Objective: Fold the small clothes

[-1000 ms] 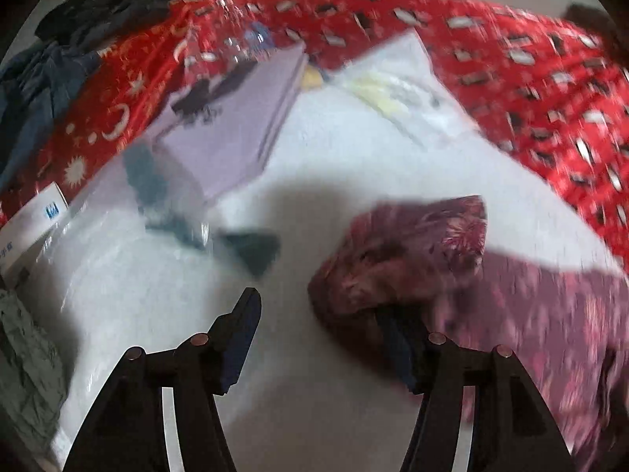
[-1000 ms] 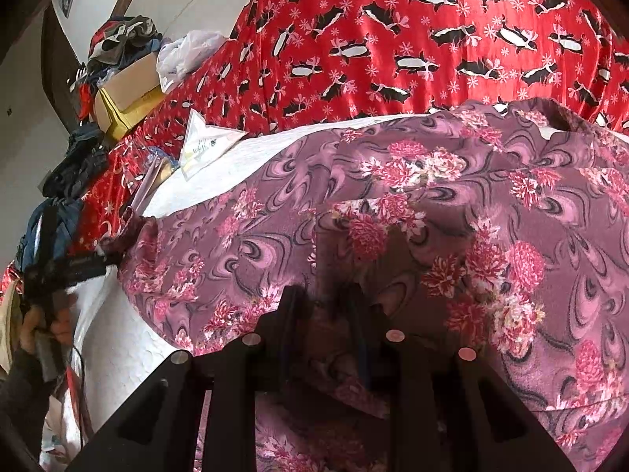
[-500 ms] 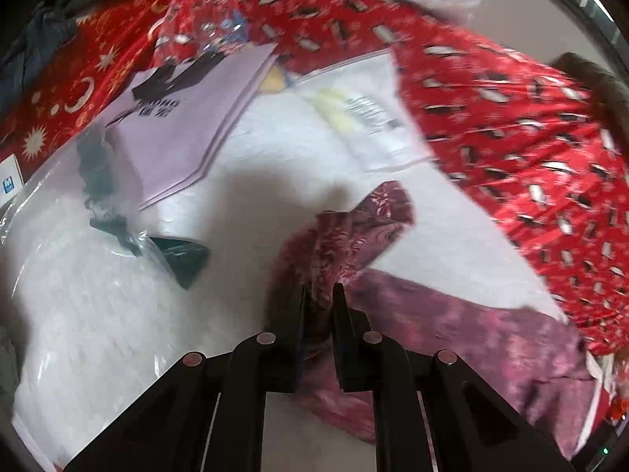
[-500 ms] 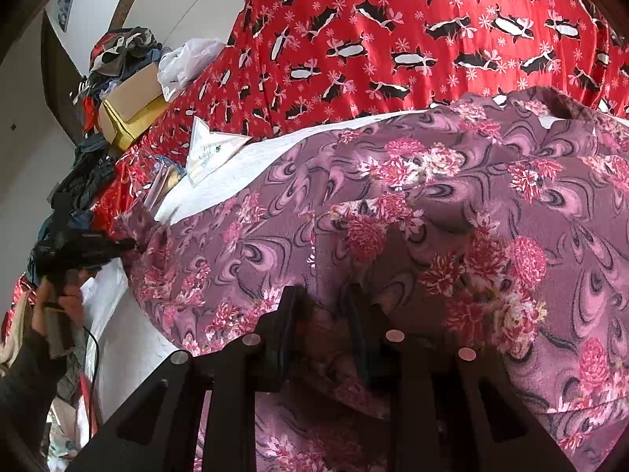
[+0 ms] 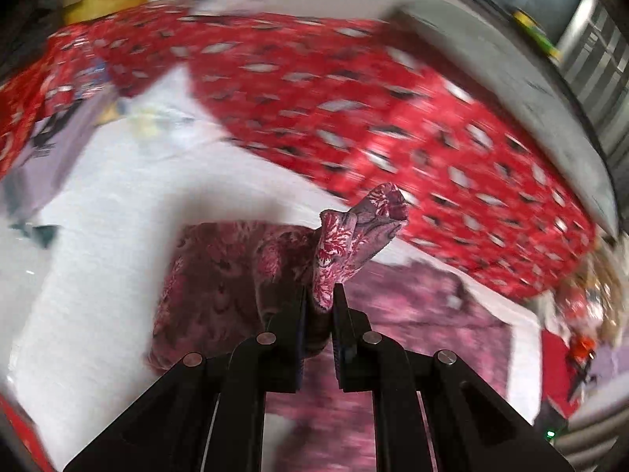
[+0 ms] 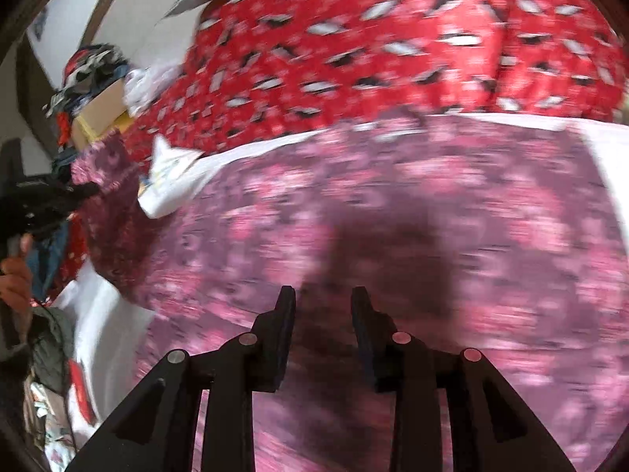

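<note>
A purple-pink floral garment (image 6: 393,204) lies spread on a white sheet (image 5: 129,196). My left gripper (image 5: 319,299) is shut on one corner of the garment (image 5: 354,236) and holds it lifted above the sheet; the corner sticks up past the fingertips. In the right wrist view the left gripper (image 6: 84,190) shows at far left with that corner raised. My right gripper (image 6: 323,299) is open, its jaws a little apart, just above the flat cloth with nothing between them. Both views are motion-blurred.
A red patterned bedspread (image 5: 354,110) covers the bed behind the sheet. White and lilac packets (image 5: 51,145) lie at the sheet's far left. A cardboard box with clothes piled on it (image 6: 98,106) stands at the back. A grey ledge (image 5: 511,90) runs along the right.
My left gripper closed on the garment's corner and lifted it, swinging right. My right gripper let go of the fold it was pinching and opened; the cloth beneath now lies flat.
</note>
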`<state>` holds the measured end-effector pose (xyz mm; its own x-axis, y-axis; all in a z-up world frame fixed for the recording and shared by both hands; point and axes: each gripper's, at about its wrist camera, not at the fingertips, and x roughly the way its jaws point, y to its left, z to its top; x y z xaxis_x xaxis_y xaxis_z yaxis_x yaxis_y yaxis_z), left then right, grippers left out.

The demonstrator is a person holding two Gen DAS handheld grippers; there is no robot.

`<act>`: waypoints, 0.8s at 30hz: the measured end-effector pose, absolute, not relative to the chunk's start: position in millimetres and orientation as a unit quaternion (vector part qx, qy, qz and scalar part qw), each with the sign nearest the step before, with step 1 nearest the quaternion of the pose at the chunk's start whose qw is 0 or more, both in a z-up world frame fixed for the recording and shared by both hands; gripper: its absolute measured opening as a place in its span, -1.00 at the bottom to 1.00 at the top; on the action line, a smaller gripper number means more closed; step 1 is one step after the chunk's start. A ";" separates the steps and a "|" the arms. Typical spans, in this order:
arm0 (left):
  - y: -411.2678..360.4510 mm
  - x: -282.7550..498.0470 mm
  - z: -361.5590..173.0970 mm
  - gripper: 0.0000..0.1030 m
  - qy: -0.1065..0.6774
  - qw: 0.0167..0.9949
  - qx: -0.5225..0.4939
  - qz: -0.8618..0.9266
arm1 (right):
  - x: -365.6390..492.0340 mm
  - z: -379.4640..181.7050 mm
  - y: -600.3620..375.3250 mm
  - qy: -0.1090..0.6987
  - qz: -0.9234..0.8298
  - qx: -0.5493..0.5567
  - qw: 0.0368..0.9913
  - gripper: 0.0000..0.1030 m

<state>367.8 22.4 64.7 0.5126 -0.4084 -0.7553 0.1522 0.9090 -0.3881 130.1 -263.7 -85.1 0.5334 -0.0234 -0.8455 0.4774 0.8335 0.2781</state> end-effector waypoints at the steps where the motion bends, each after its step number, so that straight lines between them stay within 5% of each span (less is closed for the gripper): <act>1: 7.7 361.8 66.0 -0.80 0.468 0.856 -0.135 -0.174 | 118.7 -83.1 -273.6 0.457 -0.160 0.250 0.838 -0.37; 6: -80.1 334.2 50.9 -0.80 0.496 0.830 -0.119 -0.225 | 69.8 -78.3 -307.6 0.447 -0.186 0.272 0.832 -0.35; 14: -167.0 308.5 -57.4 -0.73 0.596 0.777 -0.032 -0.201 | 26.2 -84.9 -317.8 0.457 -0.171 0.288 0.824 -0.40; 18: -143.8 308.7 -34.6 -0.71 0.584 0.776 -0.056 -0.232 | 29.9 -74.6 -329.5 0.445 -0.174 0.314 0.821 -0.21; 24: -40.3 297.2 -11.8 -0.42 0.544 0.804 -0.137 -0.198 | 72.7 -69.1 -337.0 0.408 -0.140 0.388 0.815 0.02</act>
<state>297.2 -40.3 -11.8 0.3307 -0.4666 -0.8203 0.1696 0.8844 -0.4348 72.7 -337.0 -69.1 0.6284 0.0872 -0.7730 0.5451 0.6596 0.5176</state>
